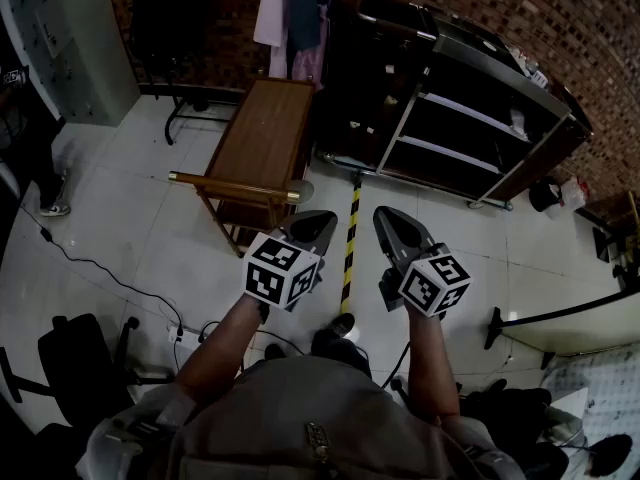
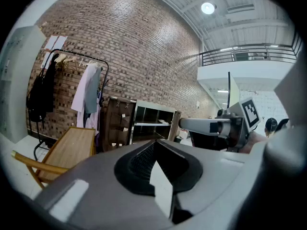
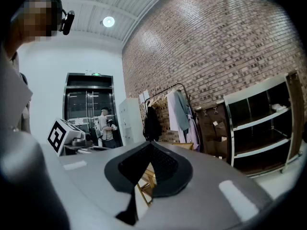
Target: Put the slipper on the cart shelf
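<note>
Two grippers — the left gripper (image 1: pixel 312 226) and the right gripper (image 1: pixel 392 226) — hover side by side just short of the handle end of the wooden cart (image 1: pixel 262 133), both with jaws pressed together on nothing. No slipper shows in any view, so it must be found first. Likely slips: mistaking the black rack (image 1: pixel 470 118) right of the cart for the target, or reaching with jaws unopened.

On the tiled floor (image 1: pixel 120 228) — a wooden cart (image 1: pixel 268 133), a black shelf unit (image 1: pixel 455 118).
</note>
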The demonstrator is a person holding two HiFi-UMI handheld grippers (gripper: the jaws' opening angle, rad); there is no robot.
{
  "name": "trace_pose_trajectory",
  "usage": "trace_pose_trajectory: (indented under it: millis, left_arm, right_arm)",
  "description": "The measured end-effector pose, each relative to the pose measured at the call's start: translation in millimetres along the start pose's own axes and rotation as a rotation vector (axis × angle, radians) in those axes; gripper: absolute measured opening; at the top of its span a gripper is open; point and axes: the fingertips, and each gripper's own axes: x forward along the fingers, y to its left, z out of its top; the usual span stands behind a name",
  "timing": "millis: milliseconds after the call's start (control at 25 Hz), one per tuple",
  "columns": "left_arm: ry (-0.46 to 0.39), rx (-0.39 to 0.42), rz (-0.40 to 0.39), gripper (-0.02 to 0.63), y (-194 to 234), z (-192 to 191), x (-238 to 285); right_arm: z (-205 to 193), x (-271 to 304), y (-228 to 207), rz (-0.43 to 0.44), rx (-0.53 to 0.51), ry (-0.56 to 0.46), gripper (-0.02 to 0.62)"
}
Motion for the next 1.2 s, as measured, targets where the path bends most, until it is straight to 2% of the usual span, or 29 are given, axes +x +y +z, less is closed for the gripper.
trace_pose_trajectory:
  millis: [400, 720, 1200]
  left_arm:
    - [0.027, 0.006, -0.009, 0.008, -2, 9, 107]
    - [0.033, 0.025, 0.007, 0.008, -13, 34, 207]
    - [0.076, 0.051, -0.063, 0.008, -42, 52, 324]
  right_arm:
    - [10, 7, -102, -0.013, 0.021, -0.007, 0.000]
    - [20, 0, -196, -0.038, 0.023, 0.005, 0.000]
    - [41, -25, -314, -0.153, 0.031, -0.008, 0.000]
